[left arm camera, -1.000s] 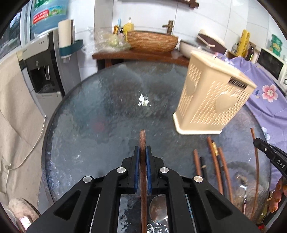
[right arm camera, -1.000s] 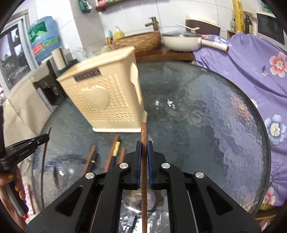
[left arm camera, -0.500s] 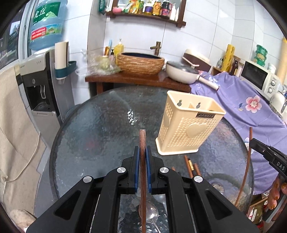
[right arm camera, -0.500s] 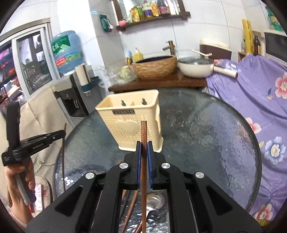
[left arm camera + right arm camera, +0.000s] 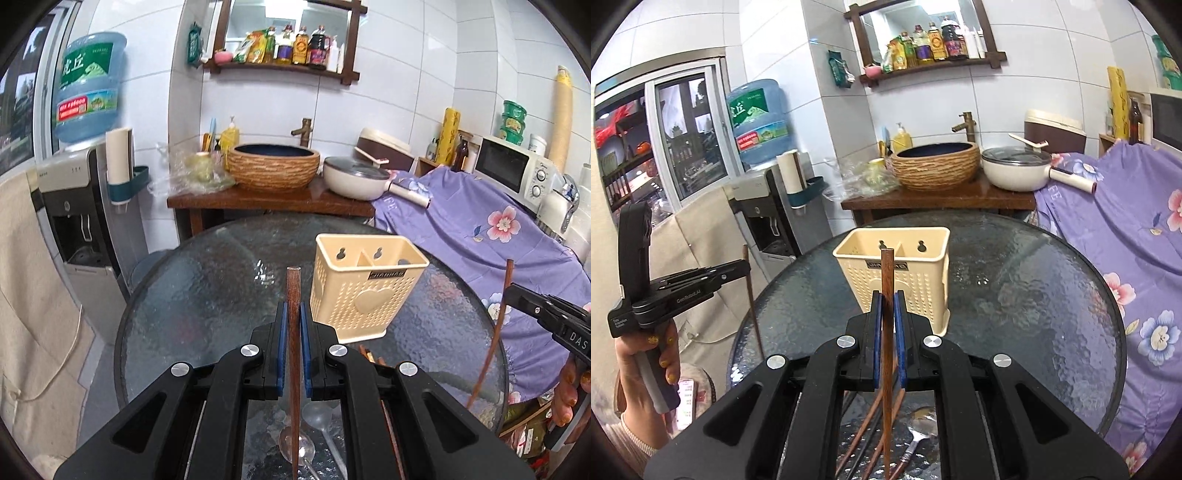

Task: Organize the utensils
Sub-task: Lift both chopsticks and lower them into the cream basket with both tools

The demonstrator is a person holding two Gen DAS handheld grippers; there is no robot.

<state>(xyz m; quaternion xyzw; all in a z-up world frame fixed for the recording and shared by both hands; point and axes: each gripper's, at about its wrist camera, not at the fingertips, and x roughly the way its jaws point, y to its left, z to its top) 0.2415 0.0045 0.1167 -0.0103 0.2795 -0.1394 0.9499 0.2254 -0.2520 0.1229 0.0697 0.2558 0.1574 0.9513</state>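
Left wrist view: a brown chopstick (image 5: pixel 294 332) is clamped in the left gripper (image 5: pixel 294 321); "DAS" is read on the right gripper (image 5: pixel 517 295); the beige holder (image 5: pixel 365 295) stands on the glass table (image 5: pixel 192 295). Right wrist view: "GenRobot.AI" is read on the left gripper (image 5: pixel 744 267); a second chopstick (image 5: pixel 887 314) is clamped by the right gripper (image 5: pixel 887 314), partly covering the holder (image 5: pixel 916 280).

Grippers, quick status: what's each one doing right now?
Left gripper: shut on a brown chopstick.
Right gripper: shut on another brown chopstick.
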